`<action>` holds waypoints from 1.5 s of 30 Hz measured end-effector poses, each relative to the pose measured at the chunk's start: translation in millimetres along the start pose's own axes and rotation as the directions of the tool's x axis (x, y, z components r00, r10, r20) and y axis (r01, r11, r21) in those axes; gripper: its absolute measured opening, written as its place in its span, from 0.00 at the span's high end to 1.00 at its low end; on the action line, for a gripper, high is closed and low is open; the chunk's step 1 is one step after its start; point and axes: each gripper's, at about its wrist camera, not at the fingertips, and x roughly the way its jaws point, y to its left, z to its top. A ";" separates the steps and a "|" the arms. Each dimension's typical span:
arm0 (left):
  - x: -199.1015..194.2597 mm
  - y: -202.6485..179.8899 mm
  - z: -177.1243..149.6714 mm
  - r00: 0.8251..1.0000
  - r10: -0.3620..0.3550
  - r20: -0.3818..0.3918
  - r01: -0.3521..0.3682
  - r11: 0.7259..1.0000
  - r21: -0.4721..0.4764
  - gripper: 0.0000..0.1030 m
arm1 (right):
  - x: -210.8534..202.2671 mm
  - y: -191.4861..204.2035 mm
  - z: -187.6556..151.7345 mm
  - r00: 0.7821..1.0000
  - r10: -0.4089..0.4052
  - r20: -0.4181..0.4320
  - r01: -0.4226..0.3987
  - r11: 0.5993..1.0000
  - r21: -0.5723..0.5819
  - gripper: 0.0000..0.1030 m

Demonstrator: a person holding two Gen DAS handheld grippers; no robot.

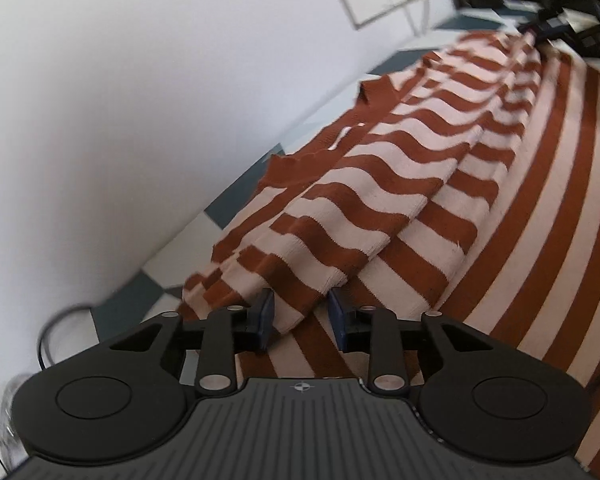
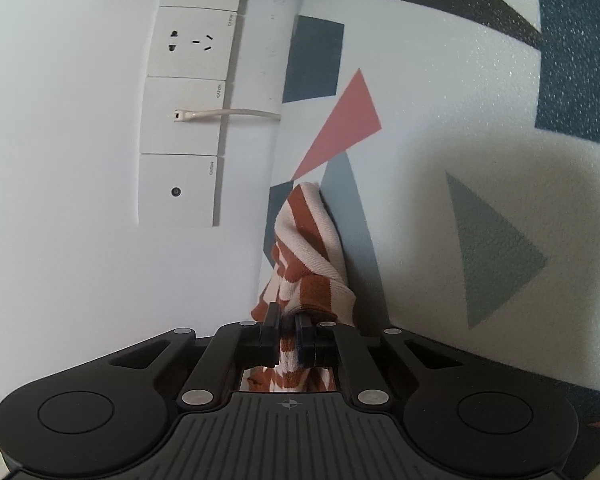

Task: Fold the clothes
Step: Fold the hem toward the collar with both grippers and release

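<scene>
The striped garment (image 1: 440, 184) is one knit piece in rust and pale pink bands, ribbed in texture. It lies on the patterned surface (image 2: 460, 100) beside the white wall (image 1: 120, 100), along the surface's wall-side edge. In the left wrist view its near and right portions run out of the picture, and its far end is blurred where it meets your right gripper (image 1: 560, 28), so you cannot read that grip from here. A folded strip lies lengthwise on top of the flat layer, wavy along its bands.

Your left gripper (image 1: 300, 320) has a fold of the strip between its two blue pads; the jaws stand partly apart, and you cannot tell whether the pads press on the cloth.

In the right wrist view your right gripper (image 2: 288, 338) is clamped tight on a bunched end of the striped garment (image 2: 308, 248); cloth behind the fingers is hidden by the gripper body.

The patterned surface is grainy, white, printed with triangles and blocks in pink, grey and dark teal. Four white wall plates (image 2: 188, 120) are visible; the topmost is cut off. One pale cable (image 2: 236, 113) is plugged in. A dark cable (image 1: 56, 332) loops at the wall's base, partly cut off.
</scene>
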 end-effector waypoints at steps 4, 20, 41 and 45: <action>0.3 -3.4 3.0 0.999 -0.031 -0.013 0.031 0.999 0.029 0.96 | 1.1 -2.2 0.5 1.000 0.002 -0.003 -0.002 1.000 0.014 0.93; -26.0 -9.4 -10.1 0.997 -0.069 -0.021 0.069 0.997 -0.026 0.90 | -7.2 13.5 -8.5 0.982 -0.185 0.019 0.184 0.952 -0.245 0.90; -14.9 -130.7 136.1 0.893 -0.358 0.273 0.379 0.925 -0.026 0.48 | 66.9 91.6 63.0 0.930 -0.366 -0.020 0.263 0.705 -0.659 0.62; 6.4 -176.5 179.4 0.890 -0.367 0.273 0.384 0.923 -0.012 0.48 | 90.8 101.1 64.8 0.895 -0.445 -0.029 0.271 0.594 -0.758 0.59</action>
